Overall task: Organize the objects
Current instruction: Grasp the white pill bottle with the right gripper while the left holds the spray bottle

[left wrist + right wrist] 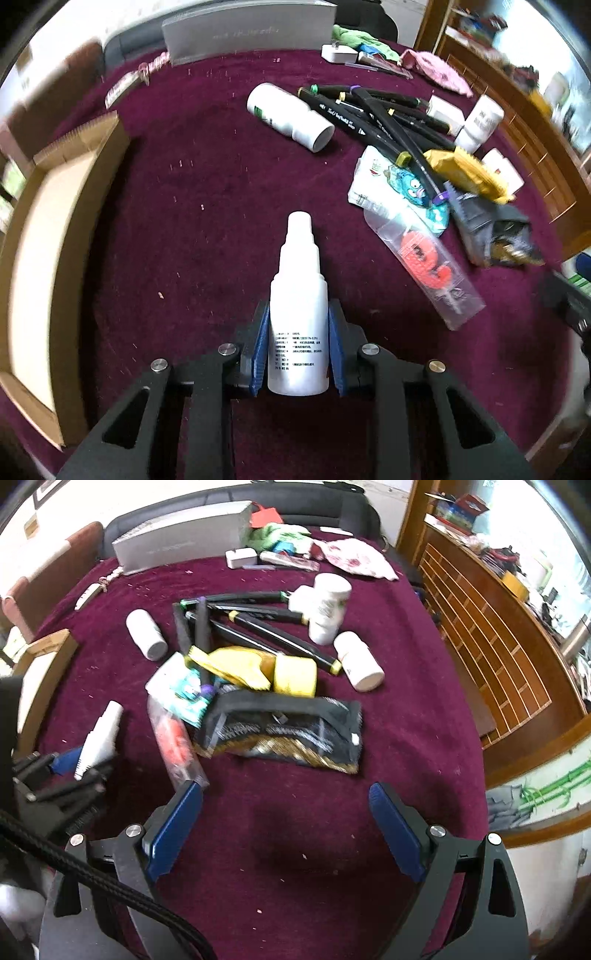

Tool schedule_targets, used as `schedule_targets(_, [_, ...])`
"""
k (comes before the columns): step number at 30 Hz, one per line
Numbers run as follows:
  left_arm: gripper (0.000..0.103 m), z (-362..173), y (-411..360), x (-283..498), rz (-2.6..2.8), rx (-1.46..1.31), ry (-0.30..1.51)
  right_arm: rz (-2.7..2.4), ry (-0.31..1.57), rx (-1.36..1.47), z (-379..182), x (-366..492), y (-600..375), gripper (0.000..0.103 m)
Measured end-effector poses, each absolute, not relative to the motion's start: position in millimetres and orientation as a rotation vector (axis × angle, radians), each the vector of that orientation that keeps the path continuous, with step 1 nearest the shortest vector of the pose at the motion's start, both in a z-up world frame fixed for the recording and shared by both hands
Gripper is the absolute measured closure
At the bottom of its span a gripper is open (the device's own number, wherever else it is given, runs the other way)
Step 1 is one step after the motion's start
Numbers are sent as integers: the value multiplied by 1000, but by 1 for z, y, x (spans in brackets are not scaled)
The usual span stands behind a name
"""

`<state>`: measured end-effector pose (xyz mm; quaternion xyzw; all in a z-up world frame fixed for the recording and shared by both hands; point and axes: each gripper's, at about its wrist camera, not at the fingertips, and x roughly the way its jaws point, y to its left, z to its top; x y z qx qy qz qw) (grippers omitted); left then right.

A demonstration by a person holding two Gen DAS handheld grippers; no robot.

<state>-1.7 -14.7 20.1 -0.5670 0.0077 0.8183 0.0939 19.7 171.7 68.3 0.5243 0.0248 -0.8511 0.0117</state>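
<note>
My left gripper (298, 343) clamps spray bottle (298, 306), nozzle pointing far; cardboard box (55, 236) lies left; right gripper (284, 830) wide, empty

On my left hand-held gripper (298, 350) I see matte black linkage arms with long slots, four round silver screws across the joints, and ribbed blue pads (259, 347) on black finger blocks. My right hand-held gripper (286, 830) is built alike: smooth blue pads (173, 834), silver screw heads, slotted black arms. A braided black cable (110, 882) crosses at its eight o'clock.
</note>
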Motion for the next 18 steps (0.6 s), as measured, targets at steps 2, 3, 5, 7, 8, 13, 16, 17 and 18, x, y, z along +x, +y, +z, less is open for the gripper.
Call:
schedule_targets(2, [79, 22, -26, 0, 2416, -1688, -31, -2640, 77, 1607, 76, 12, 166, 10])
schedule_targets(3, [79, 25, -33, 2, 2417, -1684, -61, -2625, 72, 1593, 80, 6, 161, 10])
schedule_targets(5, [78, 32, -47, 6, 2421, -1675, -140, -2578, 54, 1567, 88, -7, 150, 10])
schedule_targets(7, [78, 39, -61, 11, 2428, -1655, -214, -2496, 20, 1547, 93, -27, 133, 10])
schedule_targets(8, [78, 43, -67, 13, 2431, -1645, -237, -2448, 1, 1541, 96, -40, 122, 10])
schedule_targets(13, [78, 58, -94, 22, 2438, -1609, -326, -2311, 45, 1537, 93, -97, 63, 16])
schedule_targets(16, [78, 63, -104, 25, 2442, -1594, -364, -2249, 140, 1604, 76, -130, 28, 27])
schedule_targets(17, [78, 65, -108, 26, 2440, -1590, -375, -2252, 178, 1631, 69, -140, 19, 28])
schedule_targets(18, [78, 67, -115, 28, 2439, -1581, -388, -2259, 208, 1649, 65, -148, 14, 28])
